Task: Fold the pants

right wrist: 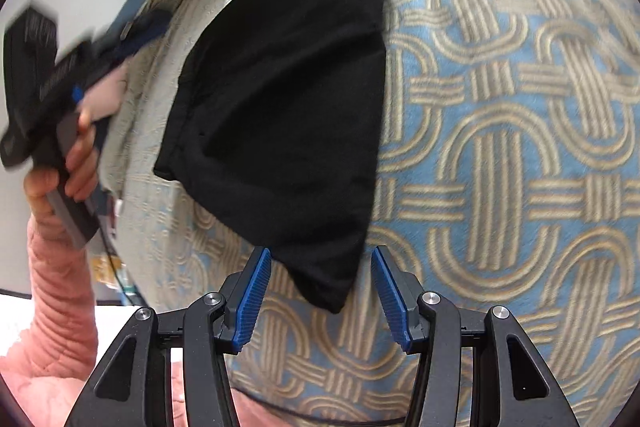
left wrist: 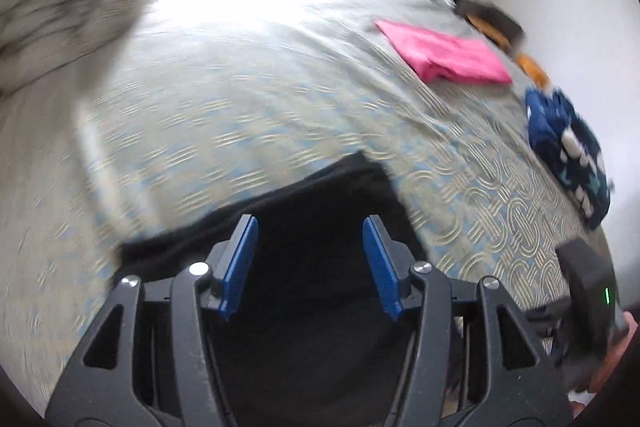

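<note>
Both grippers' blue fingers (right wrist: 256, 299) parted, gripping nothing, folded black pants (right wrist: 280, 99) flat on patterned bedspread (right wrist: 500, 147) below

Black pants (right wrist: 288, 99); blue-and-beige interlaced-loop bedspread (right wrist: 500, 147); pink sleeve (right wrist: 60, 307)

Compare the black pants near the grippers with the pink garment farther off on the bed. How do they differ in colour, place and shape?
The black pants are dark; the pink garment is bright. The black pants lie right in front of both open grippers, while the pink garment sits far across the bed. The pants form a tapering bundle; the pink garment is a flat rectangle. Both lie folded on the patterned bedspread.
</note>
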Demonstrator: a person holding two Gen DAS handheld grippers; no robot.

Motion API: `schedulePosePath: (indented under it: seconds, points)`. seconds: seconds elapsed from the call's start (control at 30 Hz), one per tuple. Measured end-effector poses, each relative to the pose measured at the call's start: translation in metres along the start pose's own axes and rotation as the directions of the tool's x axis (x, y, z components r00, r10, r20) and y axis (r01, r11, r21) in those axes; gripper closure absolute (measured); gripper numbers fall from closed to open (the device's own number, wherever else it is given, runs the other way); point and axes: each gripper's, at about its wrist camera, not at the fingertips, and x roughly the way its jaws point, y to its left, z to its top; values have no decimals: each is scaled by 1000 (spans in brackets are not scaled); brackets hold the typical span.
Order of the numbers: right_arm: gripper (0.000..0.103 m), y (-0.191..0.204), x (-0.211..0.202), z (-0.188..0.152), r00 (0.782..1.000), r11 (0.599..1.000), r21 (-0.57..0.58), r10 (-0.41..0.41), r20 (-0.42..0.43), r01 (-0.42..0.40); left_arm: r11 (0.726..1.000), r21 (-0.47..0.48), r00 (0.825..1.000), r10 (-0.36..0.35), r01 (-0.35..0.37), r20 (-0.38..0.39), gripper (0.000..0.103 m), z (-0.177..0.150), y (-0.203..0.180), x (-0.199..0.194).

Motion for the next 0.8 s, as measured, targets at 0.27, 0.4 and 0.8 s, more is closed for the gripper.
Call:
schedulePosePath:
  seconds: [0.27, 0.4, 0.8]
  points:
    - [50, -9, -7, -19, 999, 999, 35, 32, 31, -33, 977, 215, 982, 47, -7, -181, 47, 42, -67, 75]
    - [50, -17, -8, -22, 998, 997, 57, 55, 38, -57, 930, 366, 963, 137, -44, -232, 83, 44, -90, 91]
    - [96, -18, -19, -11, 996, 994, 107, 15, 86, -25, 958, 95, 949, 281, -269, -146, 103, 91, -28, 78]
